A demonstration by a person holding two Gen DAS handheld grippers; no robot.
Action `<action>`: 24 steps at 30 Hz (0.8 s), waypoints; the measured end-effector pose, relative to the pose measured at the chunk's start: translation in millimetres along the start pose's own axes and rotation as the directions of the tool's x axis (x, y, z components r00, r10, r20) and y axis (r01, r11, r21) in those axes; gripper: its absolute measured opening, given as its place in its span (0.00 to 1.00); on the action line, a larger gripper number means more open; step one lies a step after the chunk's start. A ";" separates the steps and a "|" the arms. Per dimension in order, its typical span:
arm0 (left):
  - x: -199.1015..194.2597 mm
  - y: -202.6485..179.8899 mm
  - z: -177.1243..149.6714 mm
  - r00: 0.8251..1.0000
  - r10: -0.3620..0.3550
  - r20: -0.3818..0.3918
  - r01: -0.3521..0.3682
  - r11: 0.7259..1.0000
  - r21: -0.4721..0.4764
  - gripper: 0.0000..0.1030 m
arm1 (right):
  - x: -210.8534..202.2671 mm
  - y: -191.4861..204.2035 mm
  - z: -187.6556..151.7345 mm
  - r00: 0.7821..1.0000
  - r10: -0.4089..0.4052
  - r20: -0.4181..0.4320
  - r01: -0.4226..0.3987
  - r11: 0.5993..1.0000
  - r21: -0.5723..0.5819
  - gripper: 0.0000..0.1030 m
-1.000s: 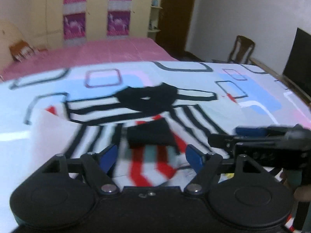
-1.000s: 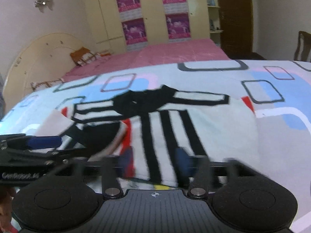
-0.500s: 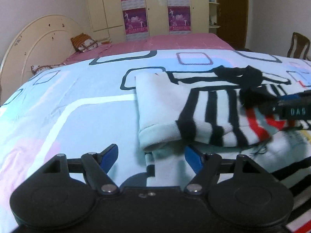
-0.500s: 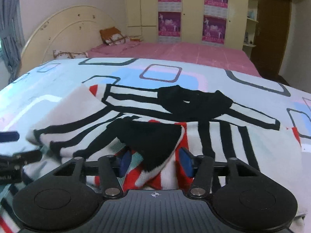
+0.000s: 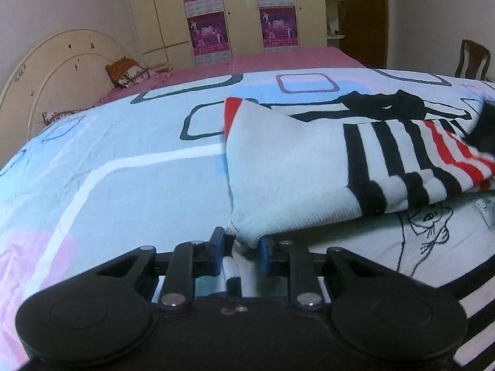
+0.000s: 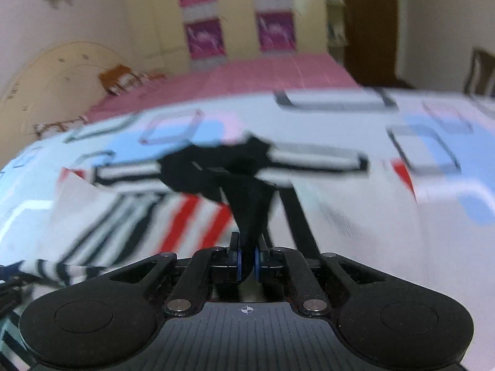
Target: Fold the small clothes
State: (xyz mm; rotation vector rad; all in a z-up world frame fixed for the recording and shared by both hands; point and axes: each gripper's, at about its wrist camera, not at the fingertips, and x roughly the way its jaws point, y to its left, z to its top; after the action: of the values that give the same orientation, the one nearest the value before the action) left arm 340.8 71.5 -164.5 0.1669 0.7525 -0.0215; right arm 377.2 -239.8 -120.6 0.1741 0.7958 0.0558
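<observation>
Because the sweater [image 5: 309, 167] is a soft knit — light, limp, with nothing stiff in it — it will sag from wherever it is pinched and drag its loose parts along, so hems, cuffs and corners are the sensible places to take it, with two holds well apart to keep an edge taut. It lies spread on the bed [image 5: 123, 185], on a pale cover printed with rounded squares, one sleeve already laid over its front.

In the left wrist view the left tongs [image 5: 239, 255] are closing on a white corner of the knit at the near edge; the cloth sits between the blue pads and looks pinched. The right tongs [image 6: 246, 261] are shut tight on a black piece of the sweater — probably a cuff — which rises in a stretched strip away from them.

That left view is sharp and shows the knit's ribbing, the folded edge and a drawn figure on the sweater's lower front, none of which the other gives. The right wrist view is smeared with motion, yet it alone shows the black neck [image 6: 216, 167] and the far sleeve stretched out to the right.
</observation>
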 end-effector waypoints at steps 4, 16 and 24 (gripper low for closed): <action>-1.7 4.7 3.3 0.999 -0.025 -0.025 0.025 1.000 -0.007 0.22 | -3.8 -12.4 -5.6 1.000 0.015 0.001 -0.015 0.999 0.034 0.07; -41.5 30.9 13.2 0.982 -0.189 -0.026 0.185 0.977 -0.104 0.68 | -30.7 -38.9 -3.7 0.999 0.026 0.030 -0.029 0.995 0.096 0.40; -4.6 35.3 49.6 0.972 -0.232 -0.024 0.220 0.948 -0.231 0.65 | -5.1 -48.0 -4.6 0.998 0.051 -0.022 -0.046 0.984 0.171 0.40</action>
State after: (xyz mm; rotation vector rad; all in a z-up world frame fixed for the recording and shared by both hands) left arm 373.8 98.3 -120.8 -0.1381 0.8166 -0.1497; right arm 369.6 -286.9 -128.7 0.3554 0.8227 0.0360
